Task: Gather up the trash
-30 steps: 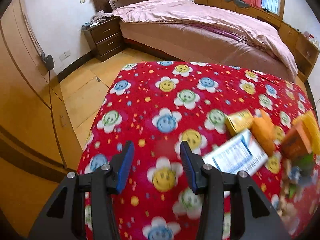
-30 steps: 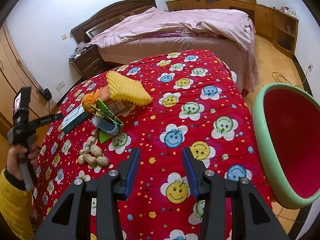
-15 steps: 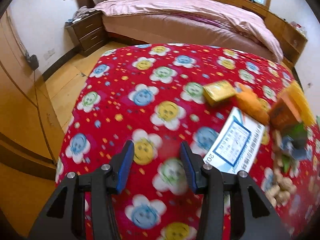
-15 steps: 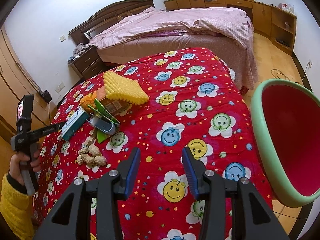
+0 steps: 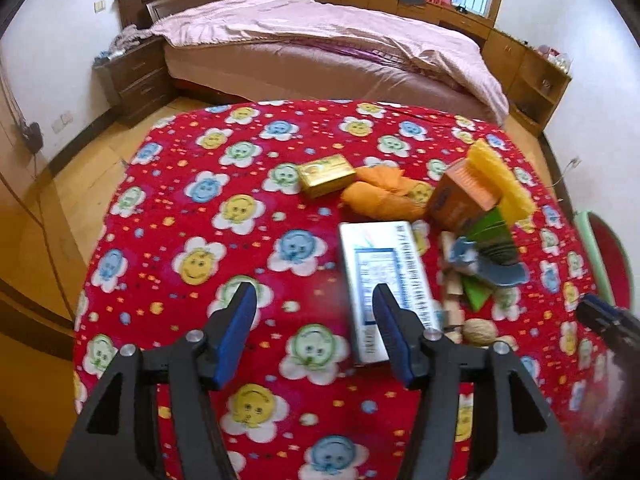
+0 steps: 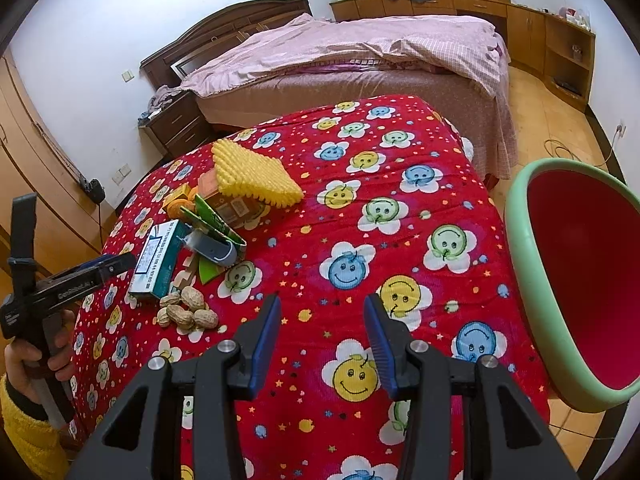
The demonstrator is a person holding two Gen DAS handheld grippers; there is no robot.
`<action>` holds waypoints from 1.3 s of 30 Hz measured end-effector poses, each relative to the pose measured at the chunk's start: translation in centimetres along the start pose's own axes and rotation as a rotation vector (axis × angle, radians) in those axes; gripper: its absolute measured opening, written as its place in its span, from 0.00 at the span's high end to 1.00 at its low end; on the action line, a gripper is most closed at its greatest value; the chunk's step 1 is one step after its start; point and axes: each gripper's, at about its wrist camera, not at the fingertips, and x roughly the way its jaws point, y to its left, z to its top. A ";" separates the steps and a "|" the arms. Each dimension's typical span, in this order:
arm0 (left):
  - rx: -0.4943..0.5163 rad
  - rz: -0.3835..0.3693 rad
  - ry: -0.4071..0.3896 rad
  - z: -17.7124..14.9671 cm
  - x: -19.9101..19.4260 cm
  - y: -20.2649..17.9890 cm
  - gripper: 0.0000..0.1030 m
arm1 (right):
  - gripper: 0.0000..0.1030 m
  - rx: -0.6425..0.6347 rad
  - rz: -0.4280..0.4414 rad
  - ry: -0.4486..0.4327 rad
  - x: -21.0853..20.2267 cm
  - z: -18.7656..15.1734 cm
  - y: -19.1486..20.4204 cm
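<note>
Both sets of jaws spread, nothing held; the left gripper (image 5: 314, 320) nears the white-and-teal box (image 5: 384, 280) at centre frame, likely first pick for the bin (image 6: 520, 236).

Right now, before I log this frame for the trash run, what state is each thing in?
left gripper: open, empty, over the cloth beside the white box.
right gripper: open, empty.
white box: lying flat.
gold box: lying flat, closed.
orange carton: tipped on its side under the yellow foam sheet.
peanuts: loose pile, unshelled.
bin: open; the inside that shows is bare.
</note>
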 end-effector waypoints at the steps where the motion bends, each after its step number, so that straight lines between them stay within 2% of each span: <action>1: -0.007 -0.016 0.004 0.0 0.0 -0.2 0.42 | 0.55 0.000 0.001 0.001 0.1 0.0 0.0; 6: -0.045 -0.059 0.012 0.1 0.1 -0.9 0.41 | 0.55 -0.004 0.003 0.005 0.1 -0.1 0.1; 11: -0.039 -0.093 0.037 0.2 1.1 -2.0 0.39 | 0.55 -0.006 0.005 0.006 0.4 0.1 0.3; 16: -0.018 -0.057 0.050 0.2 2.3 -2.9 0.39 | 0.55 -0.007 0.017 0.000 0.6 0.5 0.9; 20: -0.041 -0.052 0.054 0.0 2.7 -2.7 0.40 | 0.55 -0.019 0.032 -0.002 1.0 0.9 1.7; 21: -0.043 -0.050 0.050 0.0 2.8 -2.6 0.50 | 0.55 -0.021 0.038 -0.002 1.0 1.0 1.9; 29: -0.020 -0.006 -0.013 -1.1 1.4 -2.5 0.50 | 0.55 -0.034 0.106 0.023 2.7 1.6 4.2; 33: -0.064 -0.008 -0.037 -1.9 0.4 -1.9 0.50 | 0.55 -0.009 0.152 0.051 4.1 1.8 5.0; 39: -0.112 -0.023 -0.055 -2.4 -0.4 -1.3 0.50 | 0.65 0.077 0.204 0.076 6.2 2.2 5.0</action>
